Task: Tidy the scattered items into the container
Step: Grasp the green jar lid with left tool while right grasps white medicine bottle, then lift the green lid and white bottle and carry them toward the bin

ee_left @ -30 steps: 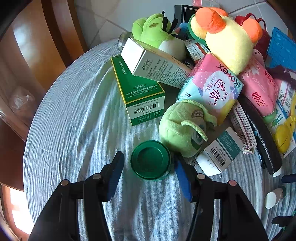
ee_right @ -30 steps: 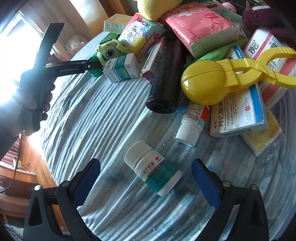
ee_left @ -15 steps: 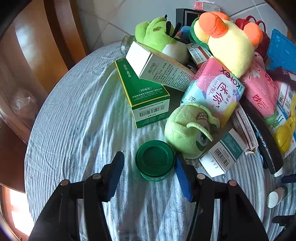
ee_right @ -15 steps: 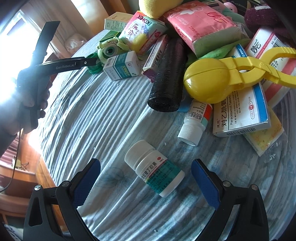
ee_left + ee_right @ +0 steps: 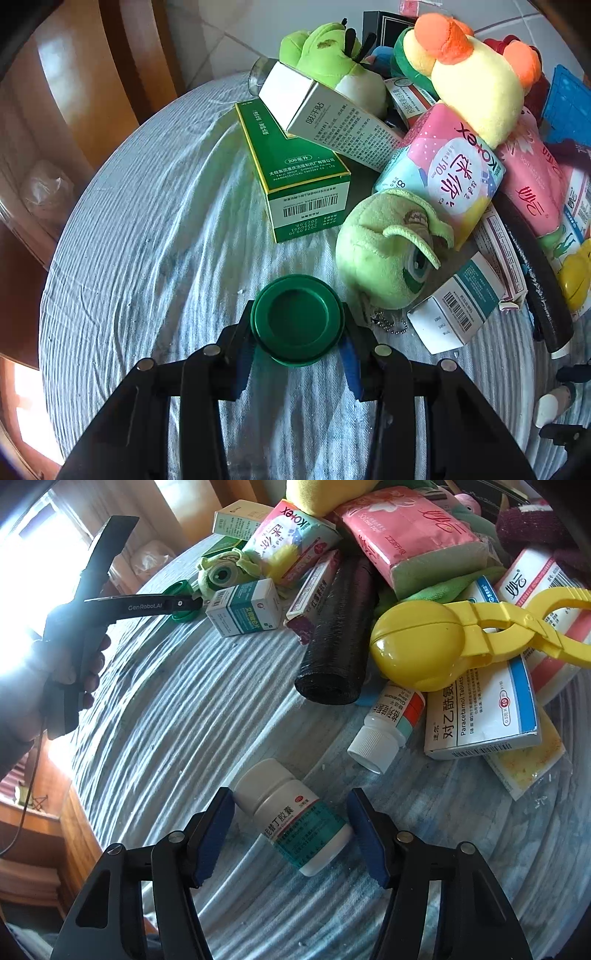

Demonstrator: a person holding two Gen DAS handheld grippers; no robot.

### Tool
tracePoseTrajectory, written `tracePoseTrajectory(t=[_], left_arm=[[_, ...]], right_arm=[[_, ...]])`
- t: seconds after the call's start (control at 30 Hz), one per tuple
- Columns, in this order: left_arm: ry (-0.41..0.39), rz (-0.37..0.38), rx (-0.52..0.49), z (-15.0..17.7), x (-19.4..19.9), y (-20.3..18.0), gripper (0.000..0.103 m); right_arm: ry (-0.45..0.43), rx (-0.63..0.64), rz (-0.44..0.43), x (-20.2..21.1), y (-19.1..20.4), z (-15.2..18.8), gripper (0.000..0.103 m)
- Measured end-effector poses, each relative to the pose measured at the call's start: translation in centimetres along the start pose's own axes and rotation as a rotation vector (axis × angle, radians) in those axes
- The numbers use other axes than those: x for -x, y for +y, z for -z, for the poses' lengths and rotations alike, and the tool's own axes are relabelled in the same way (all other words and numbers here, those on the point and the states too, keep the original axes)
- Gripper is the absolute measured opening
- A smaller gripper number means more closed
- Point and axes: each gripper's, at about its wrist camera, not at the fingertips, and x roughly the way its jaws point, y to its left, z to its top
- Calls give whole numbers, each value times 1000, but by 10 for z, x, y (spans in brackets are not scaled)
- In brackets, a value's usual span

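My left gripper [image 5: 297, 350] is shut on a round green lid [image 5: 297, 319], both blue pads against its rim, on the blue-grey cloth. A one-eyed green plush [image 5: 388, 251] lies just right of it. My right gripper [image 5: 291, 830] is partly closed around a white pill bottle with a teal label [image 5: 295, 819] lying on its side; the pads stand close to it with small gaps. The left gripper and lid also show in the right wrist view [image 5: 177, 605].
A pile fills the far side: green box [image 5: 295, 173], white box [image 5: 332, 118], Kotex pack [image 5: 450, 173], yellow plush [image 5: 476, 77], black roll [image 5: 340, 635], yellow clamp [image 5: 461, 638], small bottle [image 5: 388, 727], Paracetamol box [image 5: 484, 709]. A blue basket edge [image 5: 569, 107] shows far right.
My left gripper moved forward and closed on the green lid. My right gripper narrowed from wide open and moved down around the pill bottle.
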Motion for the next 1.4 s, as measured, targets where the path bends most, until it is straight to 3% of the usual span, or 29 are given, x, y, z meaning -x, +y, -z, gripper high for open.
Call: tracePoseTrajectory(t=[0.73, 1.4], left_arm=[[-40, -1, -16, -12, 53, -13, 40], [-81, -30, -90, -46, 148, -70, 40]], right_arm=[[-59, -3, 18, 42, -1, -9, 63], [-201, 6, 57, 140, -3, -49, 63]])
